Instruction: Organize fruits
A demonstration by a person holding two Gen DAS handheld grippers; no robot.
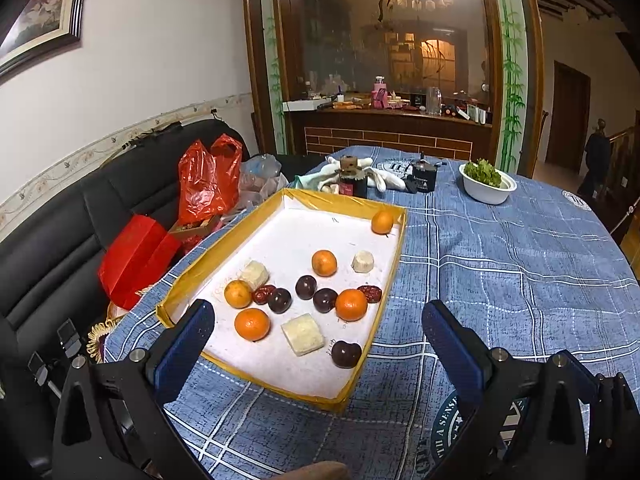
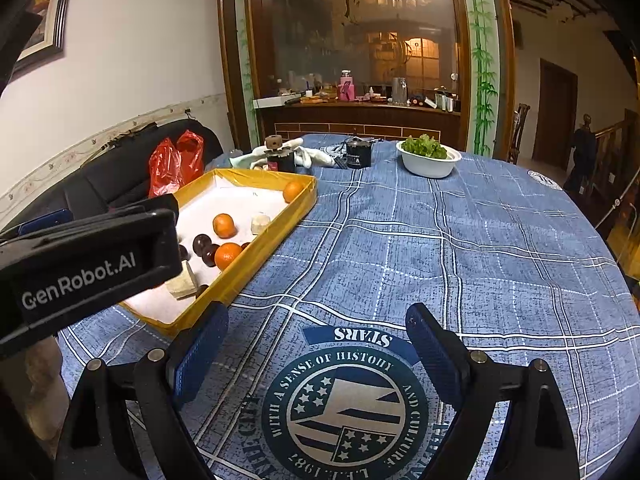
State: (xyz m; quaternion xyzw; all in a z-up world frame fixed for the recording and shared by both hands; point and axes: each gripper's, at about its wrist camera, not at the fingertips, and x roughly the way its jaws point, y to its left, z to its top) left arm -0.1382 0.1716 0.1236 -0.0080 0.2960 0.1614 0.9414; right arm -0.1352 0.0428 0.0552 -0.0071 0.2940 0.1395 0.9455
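A yellow-rimmed tray point(image 1: 394, 256) with a white floor lies on the blue checked tablecloth. It holds several oranges point(image 1: 351, 304), dark plums point(image 1: 346, 354), red dates point(image 1: 370, 293) and pale white chunks point(image 1: 303, 334). One orange point(image 1: 382, 222) sits alone in the far right corner. My left gripper point(image 1: 318, 320) is open above the tray's near end, nothing between its blue fingers. In the right wrist view the tray point(image 2: 280, 228) is at the left. My right gripper point(image 2: 316, 332) is open over the cloth's round emblem point(image 2: 344, 408), to the right of the tray. The left gripper's black body point(image 2: 88, 268) hides the tray's near-left part.
A white bowl of green leaves point(image 1: 487, 182) stands at the far side of the table. A dark jar point(image 1: 352, 180), white cloth point(image 1: 384, 178) and a small black device point(image 1: 424, 176) sit behind the tray. Red bags point(image 1: 208, 176) lie on a black sofa at the left.
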